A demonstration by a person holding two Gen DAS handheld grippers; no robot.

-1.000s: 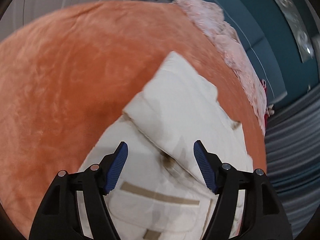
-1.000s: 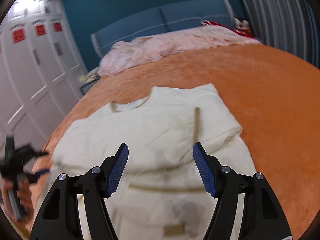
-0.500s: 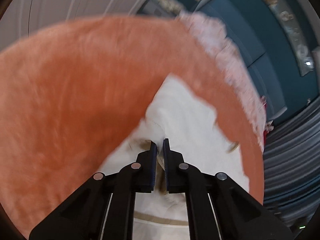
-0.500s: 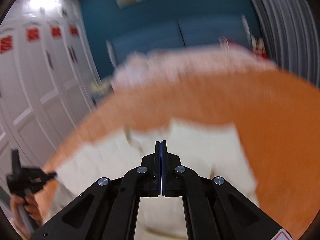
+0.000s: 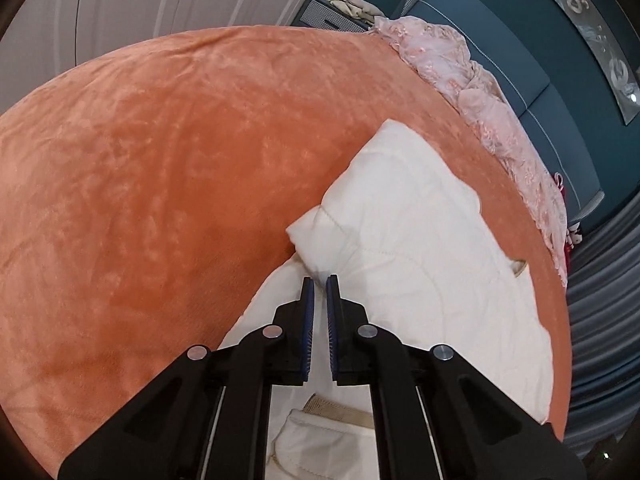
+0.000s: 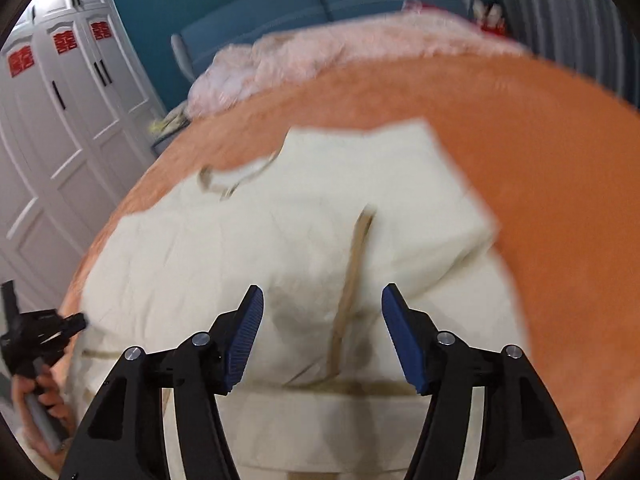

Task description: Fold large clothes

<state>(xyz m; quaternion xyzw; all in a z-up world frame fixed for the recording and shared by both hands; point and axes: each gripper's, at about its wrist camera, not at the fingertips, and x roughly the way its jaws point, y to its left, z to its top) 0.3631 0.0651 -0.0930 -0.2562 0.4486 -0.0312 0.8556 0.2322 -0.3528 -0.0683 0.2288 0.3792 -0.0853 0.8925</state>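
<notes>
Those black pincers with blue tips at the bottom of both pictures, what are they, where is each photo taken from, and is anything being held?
They are hand-held grasping tools, one in each of a person's hands, each carrying a wide-angle camera that looks along its two fingers. That is why the room looks curved.

One picture comes from the left tool, the other from the right tool. In the right one you can also see the other tool at the left edge, gripped by the person's hand.

Both look down at a cream quilted garment with tan trim, spread on an orange bedspread. A pink lace cover lies by the blue headboard.

The left tool's jaws are shut at a folded sleeve edge; whether they pinch cloth is hard to tell. The right tool's jaws have just been opening, with nothing between them.
</notes>
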